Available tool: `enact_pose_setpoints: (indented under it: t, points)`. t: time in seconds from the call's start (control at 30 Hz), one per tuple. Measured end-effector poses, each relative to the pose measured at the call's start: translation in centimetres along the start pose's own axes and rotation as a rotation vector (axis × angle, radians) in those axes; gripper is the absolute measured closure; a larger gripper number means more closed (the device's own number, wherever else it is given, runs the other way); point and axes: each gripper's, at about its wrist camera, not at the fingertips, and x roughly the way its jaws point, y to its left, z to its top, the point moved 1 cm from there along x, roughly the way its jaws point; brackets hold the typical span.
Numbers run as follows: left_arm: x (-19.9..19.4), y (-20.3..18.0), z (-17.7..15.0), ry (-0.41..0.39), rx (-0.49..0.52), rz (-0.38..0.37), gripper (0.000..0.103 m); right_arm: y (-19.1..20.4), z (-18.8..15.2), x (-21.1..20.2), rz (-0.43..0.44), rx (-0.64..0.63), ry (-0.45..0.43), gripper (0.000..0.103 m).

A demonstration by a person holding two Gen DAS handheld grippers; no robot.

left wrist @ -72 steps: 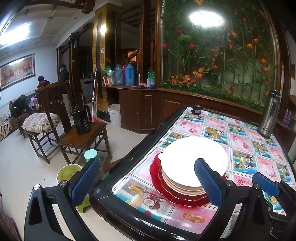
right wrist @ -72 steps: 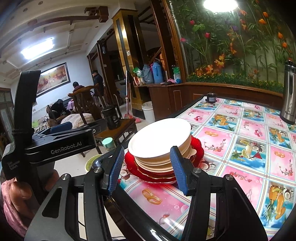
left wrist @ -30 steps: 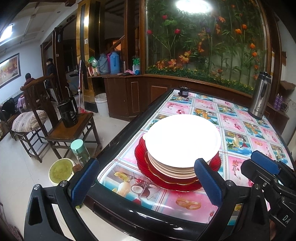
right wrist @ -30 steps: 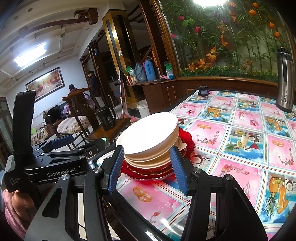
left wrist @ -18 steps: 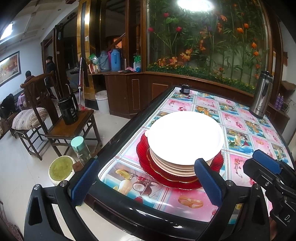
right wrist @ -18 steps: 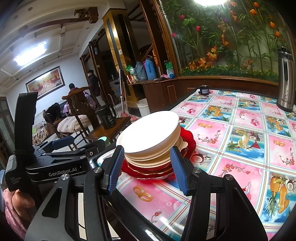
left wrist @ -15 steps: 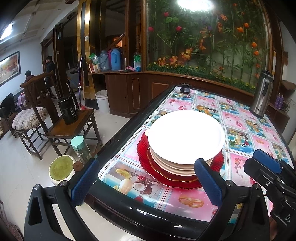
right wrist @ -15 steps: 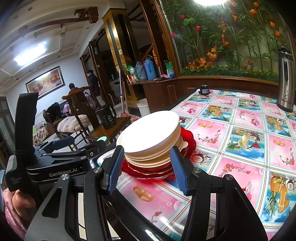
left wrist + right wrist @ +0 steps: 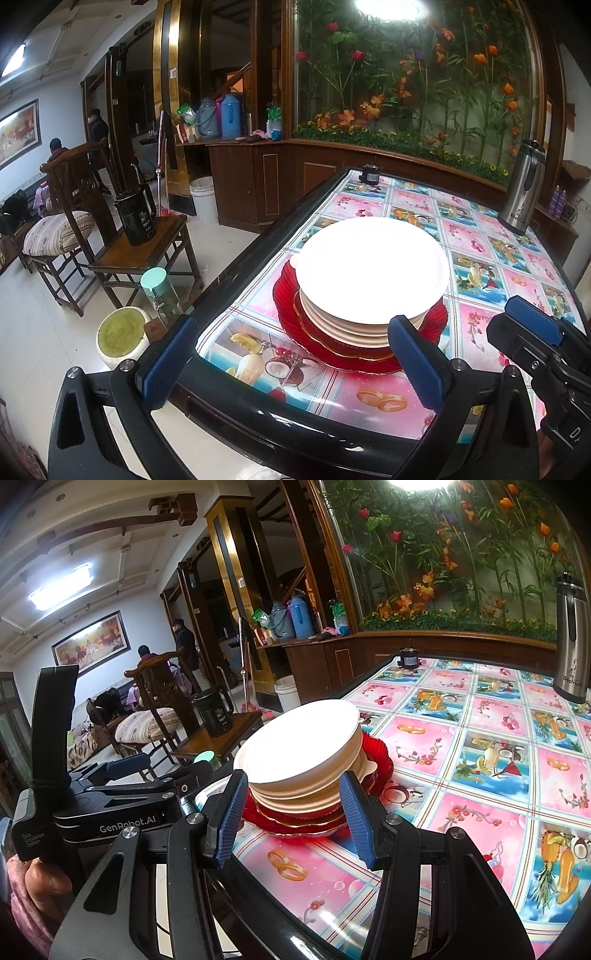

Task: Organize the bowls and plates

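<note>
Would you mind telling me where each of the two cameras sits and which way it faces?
Left wrist: rides the left gripper, off the table's near edge, facing the plate stack; its open blue fingers and the right gripper show.
Right wrist: rides the right gripper, lower and from the stack's right, facing the same way; its open fingers, the left gripper and a thumb show.
Shared: stack, red plate, flask, each other's gripper.
</note>
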Motion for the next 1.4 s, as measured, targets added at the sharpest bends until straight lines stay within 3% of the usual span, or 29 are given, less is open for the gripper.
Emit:
enact_pose_setpoints:
  t: [1.4]
  points:
    - [0.27,0.63,-0.91,0.013,-0.005,0.015,0.0,0.58,0.09,0.7,0.011,-0.012,0.012,0.051]
